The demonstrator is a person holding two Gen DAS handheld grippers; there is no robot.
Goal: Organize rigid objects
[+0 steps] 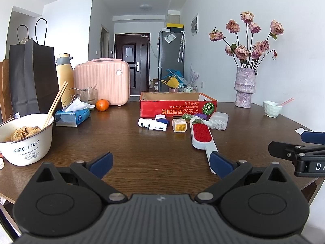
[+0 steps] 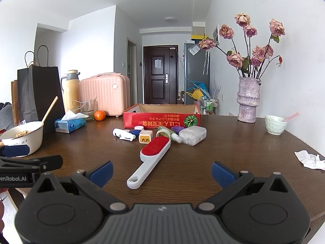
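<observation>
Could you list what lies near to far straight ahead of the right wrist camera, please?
Lint brush → yellow plug adapter → red cardboard box → dark door.

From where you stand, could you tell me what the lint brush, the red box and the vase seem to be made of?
Lint brush: likely smooth white plastic, glossy handle, with a red fabric-like napped pad.
Red box: cardboard, printed red outside, raw brown inside walls.
Vase: probably ceramic; rough, speckled pink-grey surface with a slight sheen.
</observation>
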